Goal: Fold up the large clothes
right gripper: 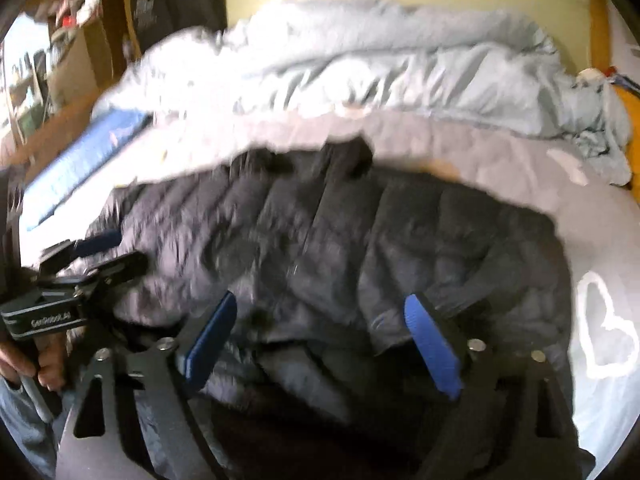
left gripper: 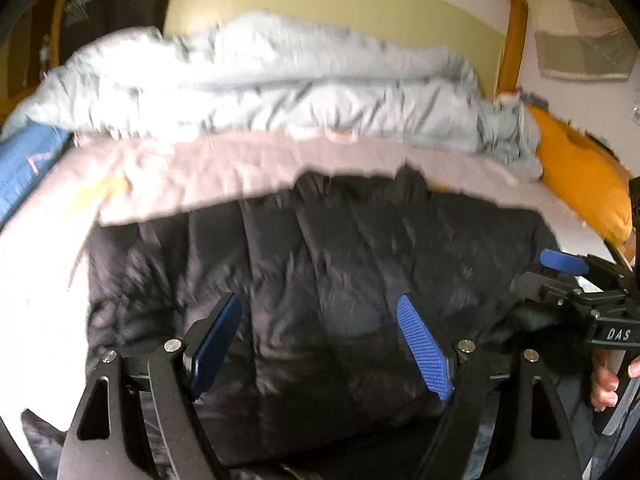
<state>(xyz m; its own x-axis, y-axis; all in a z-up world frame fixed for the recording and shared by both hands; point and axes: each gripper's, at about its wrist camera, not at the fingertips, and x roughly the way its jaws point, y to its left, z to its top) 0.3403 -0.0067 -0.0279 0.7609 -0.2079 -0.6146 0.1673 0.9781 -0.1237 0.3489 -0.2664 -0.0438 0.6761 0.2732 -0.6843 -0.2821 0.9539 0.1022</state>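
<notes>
Black puffer jacket (left gripper: 320,248) lies flat on bed (left gripper: 168,176), long axis 9-to-3. Left gripper (left gripper: 320,344) and right gripper (right gripper: 320,344) both released, empty, jacket at 12 o'clock; neither clearly nearer.

Both hand-held grippers are pointing down and forward with jaws spread wide, nothing pinched in either. The left hand-held gripper (left gripper: 320,344) is sitting beside the right hand-held gripper (right gripper: 320,344), and a hand (right gripper: 44,364) is wrapping the left one's handle.
</notes>
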